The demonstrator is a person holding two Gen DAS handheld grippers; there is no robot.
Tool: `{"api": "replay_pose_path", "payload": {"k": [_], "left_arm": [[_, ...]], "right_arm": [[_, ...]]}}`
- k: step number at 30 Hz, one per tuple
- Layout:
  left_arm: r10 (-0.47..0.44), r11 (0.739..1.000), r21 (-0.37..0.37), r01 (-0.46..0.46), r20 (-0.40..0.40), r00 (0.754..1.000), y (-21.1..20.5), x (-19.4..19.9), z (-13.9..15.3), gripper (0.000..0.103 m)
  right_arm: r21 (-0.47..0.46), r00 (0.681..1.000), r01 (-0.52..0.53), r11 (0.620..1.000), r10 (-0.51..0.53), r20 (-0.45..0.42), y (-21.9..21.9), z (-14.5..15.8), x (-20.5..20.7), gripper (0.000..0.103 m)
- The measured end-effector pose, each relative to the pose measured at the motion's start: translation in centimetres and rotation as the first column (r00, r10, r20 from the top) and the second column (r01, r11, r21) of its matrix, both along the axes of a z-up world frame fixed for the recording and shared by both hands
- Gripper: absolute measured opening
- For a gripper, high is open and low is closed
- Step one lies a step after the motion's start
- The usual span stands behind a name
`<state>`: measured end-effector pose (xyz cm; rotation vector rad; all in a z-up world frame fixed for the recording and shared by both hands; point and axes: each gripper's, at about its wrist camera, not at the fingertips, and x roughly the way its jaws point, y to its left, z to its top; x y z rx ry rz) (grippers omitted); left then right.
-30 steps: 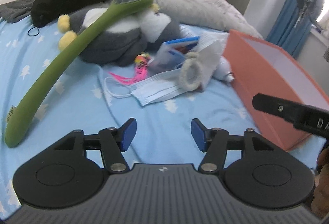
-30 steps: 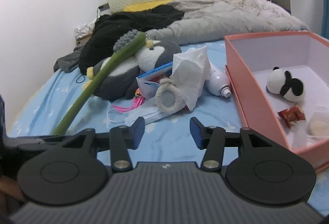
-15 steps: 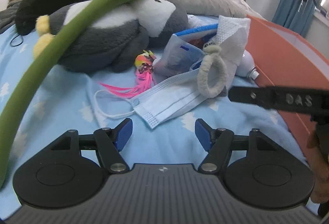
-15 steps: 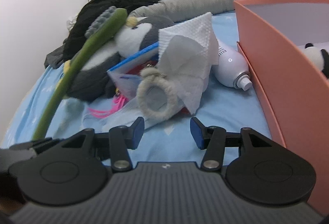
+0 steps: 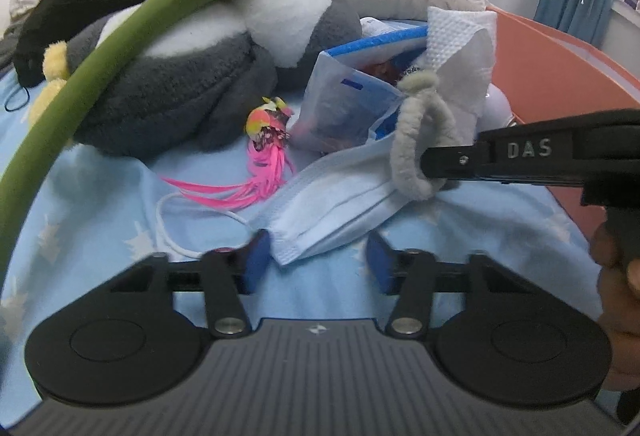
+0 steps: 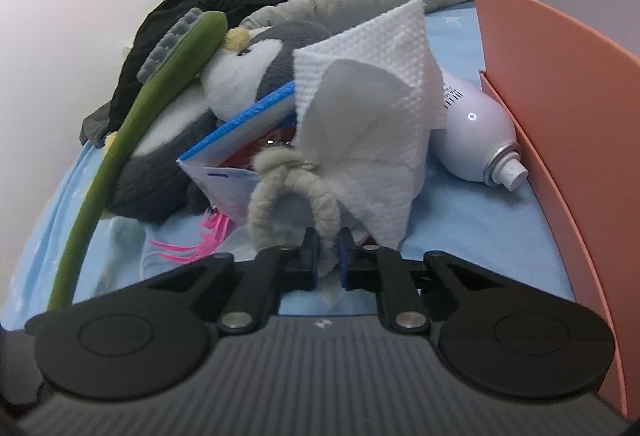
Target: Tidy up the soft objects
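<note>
The step in hand is the pick-up. The right gripper (image 6: 328, 250) has just been closing, and its jaws now pinch the lower arc of the grey ring (image 6: 294, 195), a fuzzy loop that stands propped against the tissue (image 6: 372, 139) in the pile on the bed (image 6: 460, 232). The left gripper (image 5: 316, 260) has also just been closing, but its jaws stand partly open on either side of the near corner of the mask (image 5: 332, 211), pads not pressing, so it holds nothing yet. The pile lies beside the outer wall of the orange box (image 6: 560, 107), toward the bed's right side.

Next, I judge, the right hand must lift the ring free without dragging the tissue or mask along, then carry it over the box wall and let go inside. The left needs to finish closing on the mask corner before lifting. The ring's knot touches the tissue, so a snag is possible.

Count: one ring, one mask, one tissue, one grey plush (image 5: 192, 75), one green massager (image 5: 120, 35) lying across the plush, one pink feather toy (image 5: 268, 147), one blue pouch (image 5: 344, 103), one white spray bottle (image 6: 476, 131), one box. Box contents are hidden here.
</note>
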<state>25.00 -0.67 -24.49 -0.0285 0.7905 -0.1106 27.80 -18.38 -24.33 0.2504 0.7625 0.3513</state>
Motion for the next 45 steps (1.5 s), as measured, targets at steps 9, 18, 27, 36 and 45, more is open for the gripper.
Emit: {"api": "replay_pose_path", "payload": {"k": [9, 18, 27, 36, 45], "left_arm": [[0.039, 0.996, -0.083, -0.039, -0.001, 0.999, 0.8, -1.4, 0.9, 0.008], [0.135, 0.977, -0.166, -0.135, -0.011, 0.991, 2.1, -5.7, 3.4, 0.006], [0.17, 0.967, -0.187, -0.173, -0.033, 0.985, 3.0, -10.3, 5.5, 0.005], [0.221, 0.952, -0.193, -0.238, -0.105, 0.97, 3.6, -15.5, 5.7, 0.005], [0.218, 0.943, -0.209, -0.258, -0.199, 0.956, 3.7, -18.3, 5.4, 0.005]], "right_arm": [[0.019, 1.0, 0.001, 1.0, -0.001, 0.015, -0.7, 1.6, -1.8, 0.011], [0.044, 1.0, 0.011, 0.999, -0.012, 0.013, -1.9, 3.6, -4.3, 0.011], [0.047, 0.999, 0.03, 0.998, -0.029, -0.012, -2.9, 5.2, -8.2, 0.01], [0.006, 0.997, 0.023, 1.0, -0.022, -0.071, -3.2, 4.9, -12.0, 0.01], [-0.048, 0.99, 0.014, 0.999, -0.021, -0.138, -3.6, 3.1, -14.2, 0.011]]}}
